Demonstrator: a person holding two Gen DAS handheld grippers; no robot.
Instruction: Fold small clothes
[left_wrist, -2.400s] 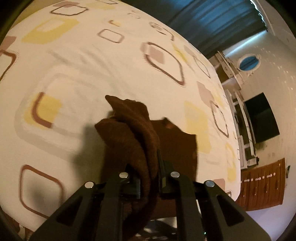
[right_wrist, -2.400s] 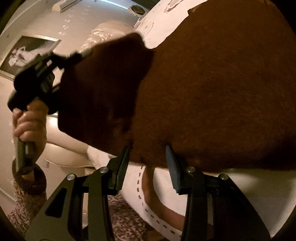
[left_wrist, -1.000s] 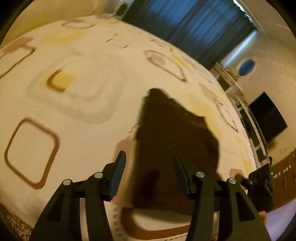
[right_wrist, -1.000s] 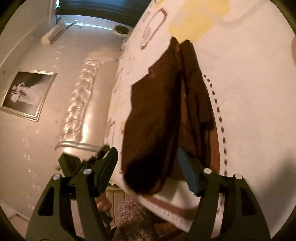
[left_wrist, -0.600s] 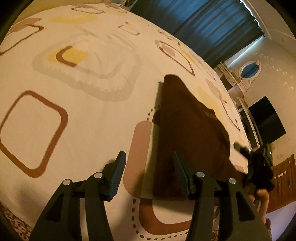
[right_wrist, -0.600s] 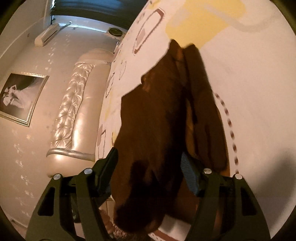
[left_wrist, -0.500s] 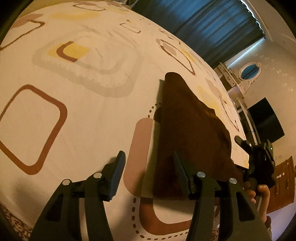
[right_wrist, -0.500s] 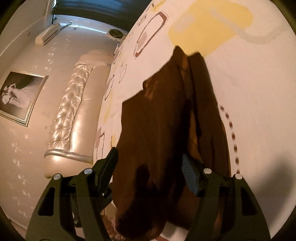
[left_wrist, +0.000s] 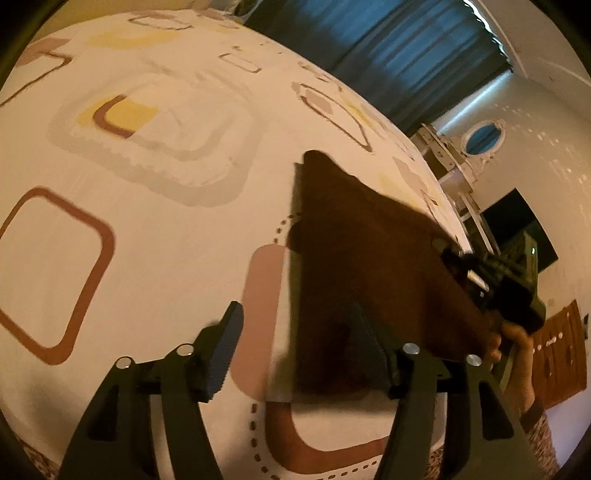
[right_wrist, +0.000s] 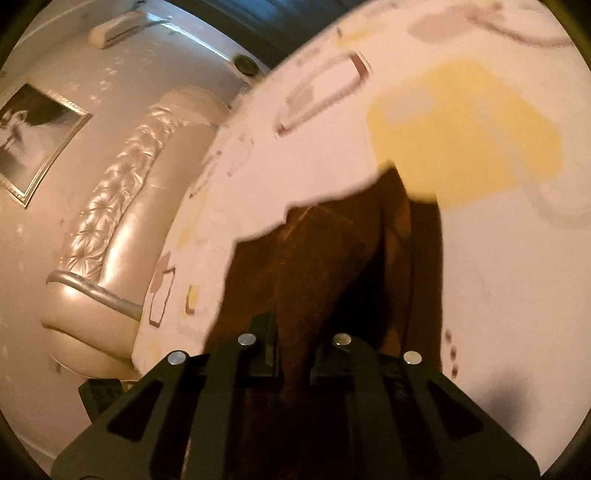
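Note:
A dark brown garment (left_wrist: 354, 251) lies on the patterned bed sheet (left_wrist: 155, 206), near its front edge. My left gripper (left_wrist: 295, 339) hovers over the garment's near left edge. Its jaws are opening, and the cloth lies under and between them without either pad pressing on it. In the right wrist view my right gripper (right_wrist: 291, 343) has its jaws closing tight on a fold of the brown garment (right_wrist: 325, 266). The left wrist view shows the right gripper (left_wrist: 495, 280), in a hand, pulling the garment's right side up off the sheet.
The bed sheet (right_wrist: 498, 258) spreads wide beyond the garment. A padded silver headboard (right_wrist: 110, 229) and a framed picture (right_wrist: 33, 136) stand at the left. Dark blue curtains (left_wrist: 388, 62), a black screen (left_wrist: 517, 221) and a wooden dresser (left_wrist: 561, 354) are past the bed's right edge.
My left gripper let go of the garment and widened its jaws. My right gripper went from open around the garment to shut on its edge, which now lifts off the sheet.

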